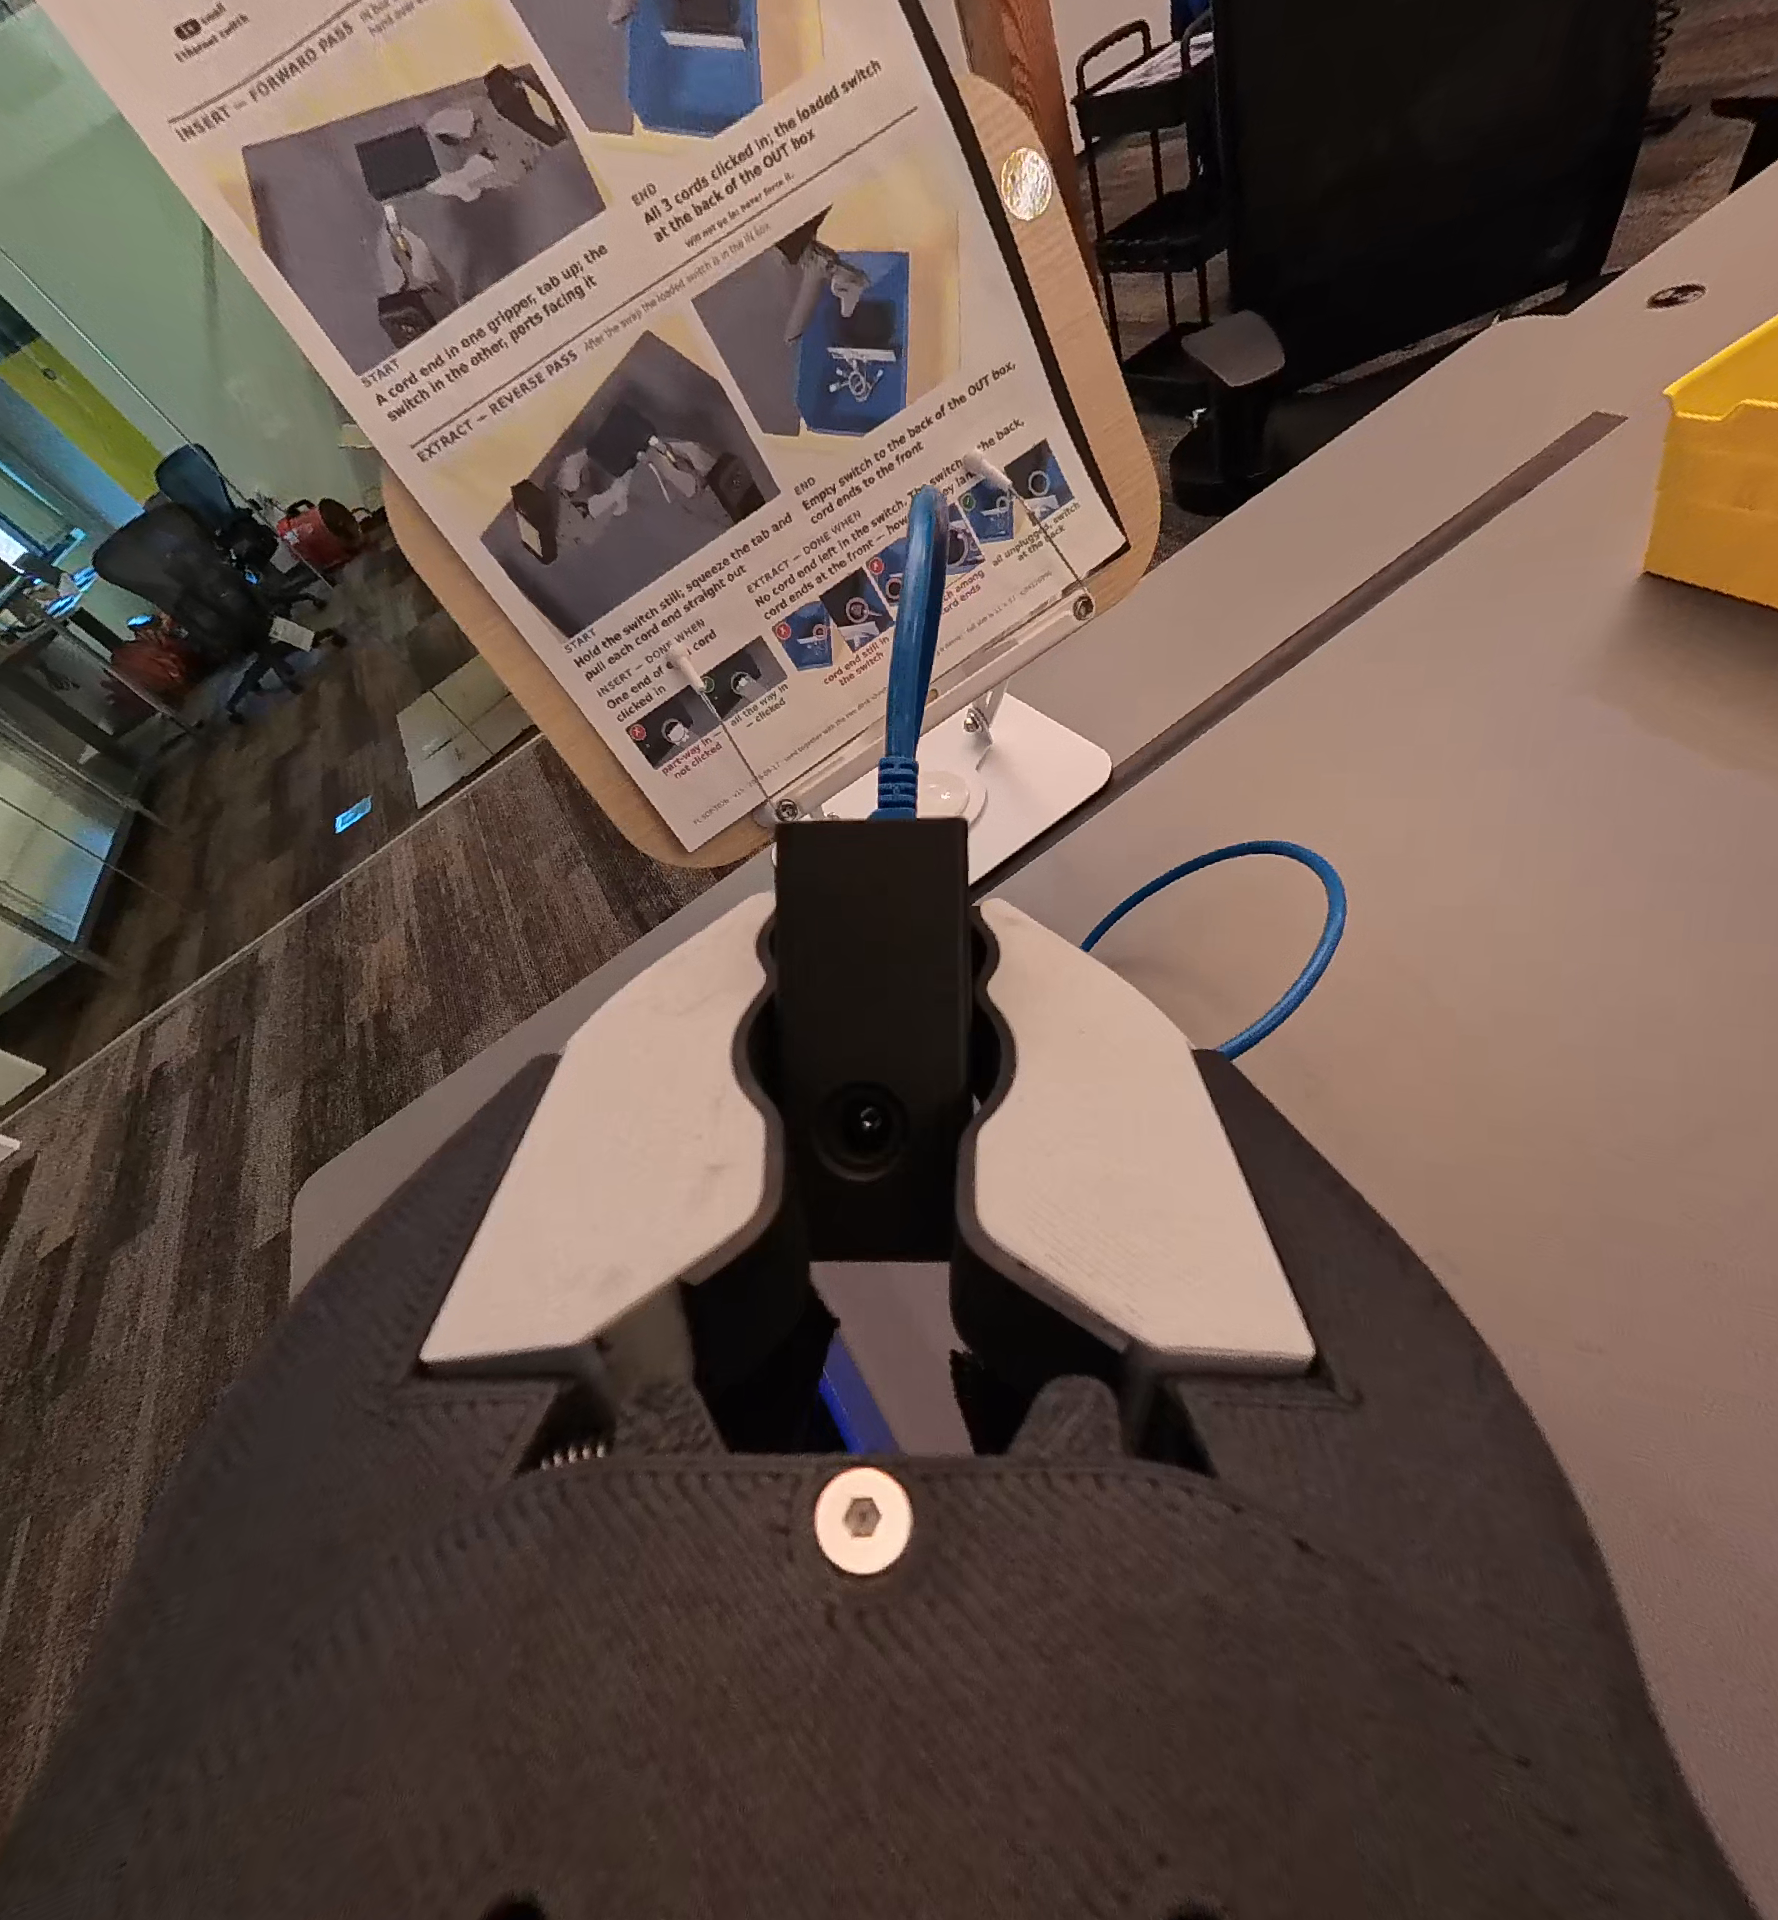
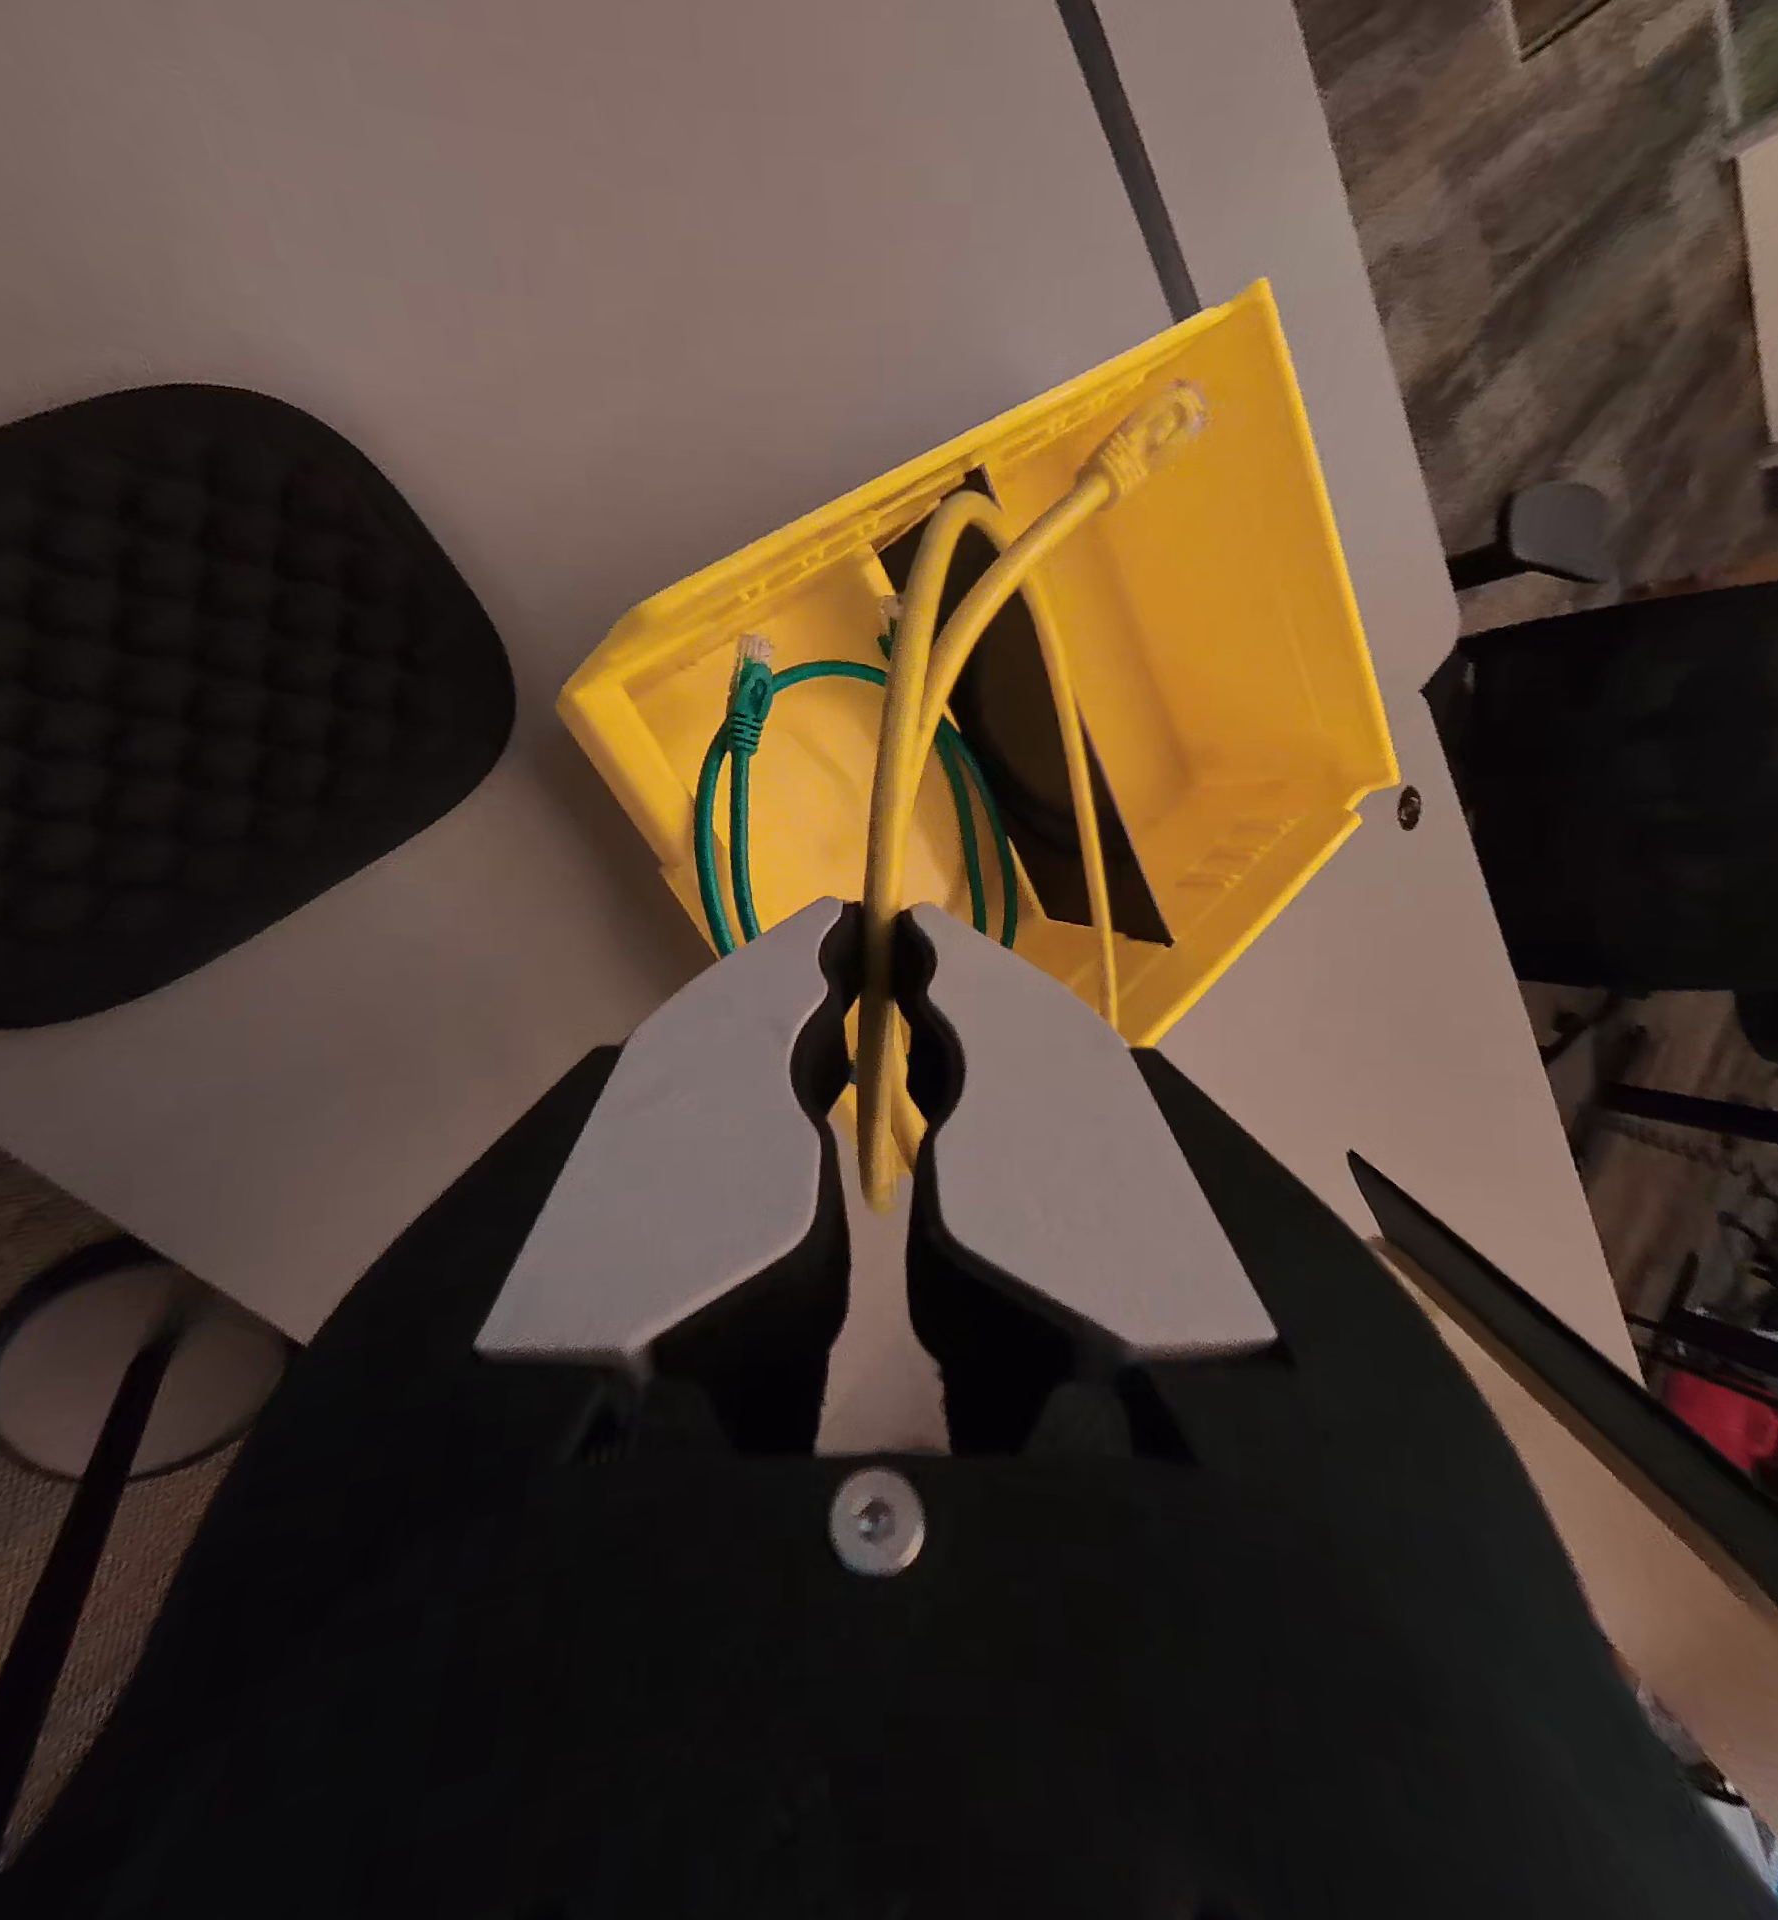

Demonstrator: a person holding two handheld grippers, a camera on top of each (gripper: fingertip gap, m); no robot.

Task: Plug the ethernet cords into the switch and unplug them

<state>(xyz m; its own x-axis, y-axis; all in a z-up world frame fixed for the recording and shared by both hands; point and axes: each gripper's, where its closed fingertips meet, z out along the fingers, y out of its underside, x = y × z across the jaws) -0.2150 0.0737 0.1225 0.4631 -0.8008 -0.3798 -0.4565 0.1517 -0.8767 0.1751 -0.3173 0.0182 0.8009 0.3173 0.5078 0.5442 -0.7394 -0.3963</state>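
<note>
Switch (image 1: 870,1039) in left claw (image 1: 872,925) — ports hidden; right claw (image 2: 872,920) pinches yellow cord (image 2: 890,831).

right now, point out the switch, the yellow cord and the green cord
switch (image 1: 869,997): left wrist view, its black top face between the fingers
yellow cord (image 2: 890,810): right wrist view, its length just above the fingertips
green cord (image 2: 750,707): right wrist view, its plug boot in the yellow bin

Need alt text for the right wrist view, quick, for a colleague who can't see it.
The right tongs are shut on a looped yellow cord above a yellow bin on a pale table. A green cord lies coiled in the bin.
</note>
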